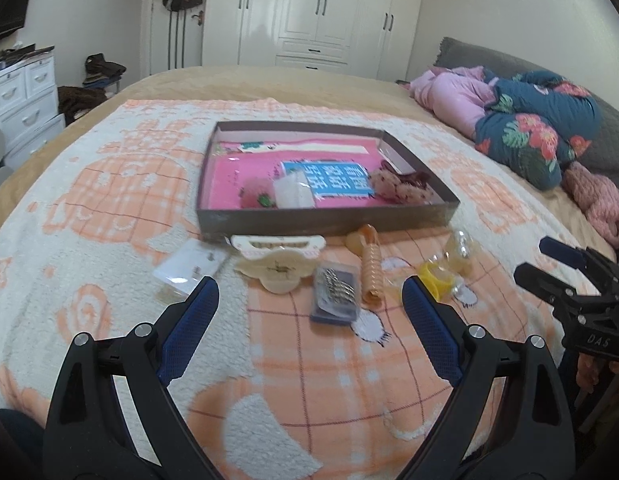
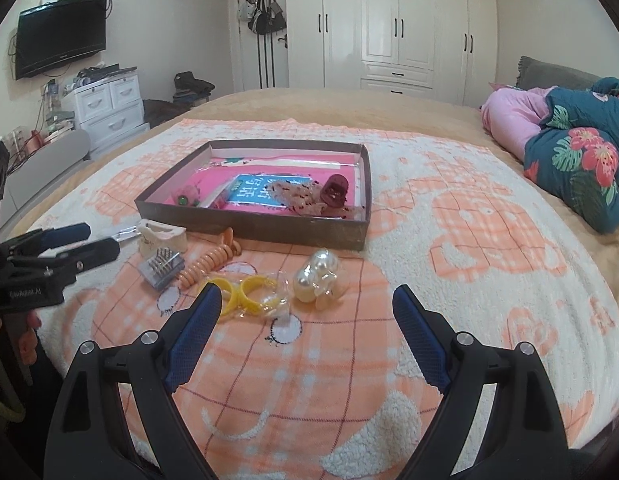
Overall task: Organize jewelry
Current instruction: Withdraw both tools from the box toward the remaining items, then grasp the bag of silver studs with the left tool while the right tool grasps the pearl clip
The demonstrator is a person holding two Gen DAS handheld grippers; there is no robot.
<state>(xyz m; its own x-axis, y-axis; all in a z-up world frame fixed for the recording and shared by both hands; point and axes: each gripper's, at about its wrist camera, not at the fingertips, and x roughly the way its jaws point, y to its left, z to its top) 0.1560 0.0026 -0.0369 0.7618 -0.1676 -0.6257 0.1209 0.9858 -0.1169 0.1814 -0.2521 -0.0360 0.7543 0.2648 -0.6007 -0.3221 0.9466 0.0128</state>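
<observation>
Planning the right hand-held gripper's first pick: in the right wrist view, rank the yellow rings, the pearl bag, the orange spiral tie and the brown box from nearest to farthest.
1. Yellow rings, just ahead, left.
2. Pearl bag, centre.
3. Orange spiral tie, farther left.
4. Brown box, behind all.

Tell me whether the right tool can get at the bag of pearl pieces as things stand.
Probably yes. The right tool is open, and the bag of pearl pieces lies on the blanket just ahead between its fingers, with nothing on top. The yellow rings sit close beside it.
</observation>
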